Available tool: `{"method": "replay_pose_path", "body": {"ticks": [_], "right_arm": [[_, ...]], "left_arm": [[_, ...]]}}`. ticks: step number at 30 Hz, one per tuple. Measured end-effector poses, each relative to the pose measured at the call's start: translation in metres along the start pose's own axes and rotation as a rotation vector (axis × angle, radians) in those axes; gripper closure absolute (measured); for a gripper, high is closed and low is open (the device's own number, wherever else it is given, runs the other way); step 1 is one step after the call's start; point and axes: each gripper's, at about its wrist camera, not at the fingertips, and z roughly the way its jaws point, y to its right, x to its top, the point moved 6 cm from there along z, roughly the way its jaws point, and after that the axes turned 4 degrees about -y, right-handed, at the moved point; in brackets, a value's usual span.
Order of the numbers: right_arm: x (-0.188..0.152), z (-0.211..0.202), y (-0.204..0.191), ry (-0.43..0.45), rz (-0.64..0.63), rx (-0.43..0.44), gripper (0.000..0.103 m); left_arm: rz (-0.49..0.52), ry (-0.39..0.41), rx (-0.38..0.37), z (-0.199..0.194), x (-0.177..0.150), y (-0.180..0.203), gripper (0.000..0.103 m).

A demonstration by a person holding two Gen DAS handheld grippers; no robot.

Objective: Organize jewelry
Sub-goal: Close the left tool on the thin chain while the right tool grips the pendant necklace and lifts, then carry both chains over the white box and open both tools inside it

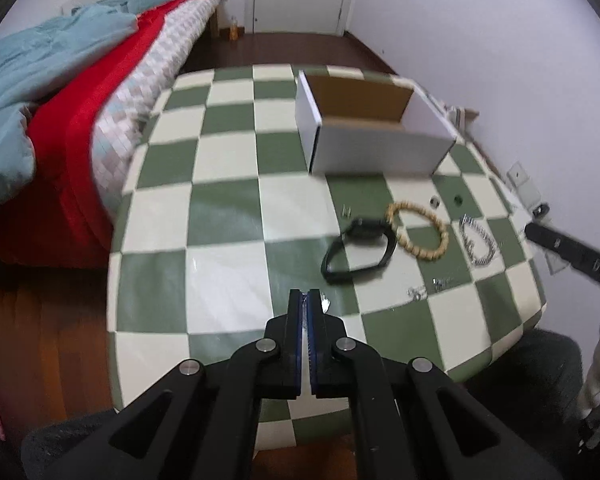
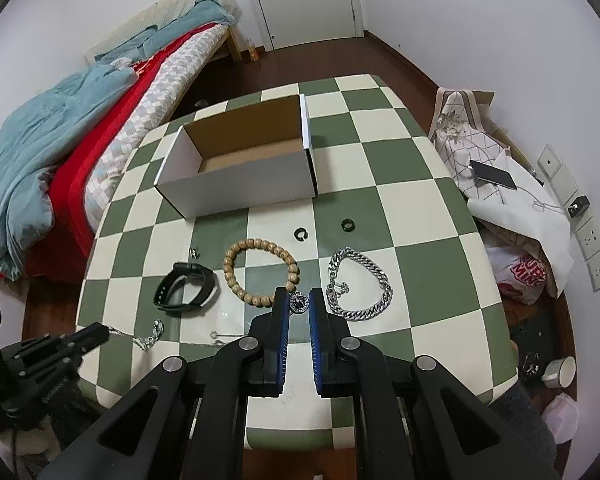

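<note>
My right hand-held gripper point(image 2: 299, 303) stands narrowly parted over the checkered bench point(image 2: 420, 200), with a small round dark pendant point(image 2: 299, 302) lying between its fingertips; I cannot tell whether the pads touch it. Just left of the tips curls the wooden bead bracelet point(image 2: 260, 272), and just right of them lies the silver chain bracelet point(image 2: 360, 284). Further left sits the black watch band point(image 2: 184, 290). Ahead of the tips, two small black rings point(image 2: 300, 233) lie apart on the bench, and beyond them the open white cardboard box point(image 2: 236, 184) stands with its brown inside showing.

My left hand-held gripper point(image 1: 308, 300) is closed, its blue pads pressed together, with a thin silvery chain point(image 2: 148, 336) trailing from its tip across the bench in the right wrist view. Ahead and to its right lie the watch band, bead bracelet and chain bracelet. A bed point(image 1: 60, 120) with a teal blanket stands off to the left.
</note>
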Motion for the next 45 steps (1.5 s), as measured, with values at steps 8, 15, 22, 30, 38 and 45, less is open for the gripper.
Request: {"method": "replay_pose_path", "body": {"ticks": [8,15,22,30,38,45], "right_arm": [[0.009,-0.016,-0.003,0.025,0.008,0.013,0.093],[0.027,-0.040,-0.012,0.053,-0.007,0.020,0.093],[0.059,-0.067,-0.027,0.096,-0.034,0.037,0.093],[0.125,-0.094,-0.058,0.146,-0.100,0.058,0.093],[0.197,-0.079,-0.085,0.137,-0.141,0.057,0.093],[0.237,-0.009,-0.084,0.031,-0.129,0.042,0.093]], "left_arm": [[0.012,0.092,-0.014,-0.038,0.030,0.009,0.103],[0.000,0.150,-0.048,-0.067,0.054,0.012,0.103],[0.013,0.185,-0.074,-0.086,0.089,0.024,0.103],[0.024,0.223,-0.126,-0.097,0.157,0.039,0.103],[-0.002,0.176,-0.192,-0.049,0.218,0.037,0.103],[-0.031,0.050,-0.226,0.027,0.237,0.032,0.103]]}}
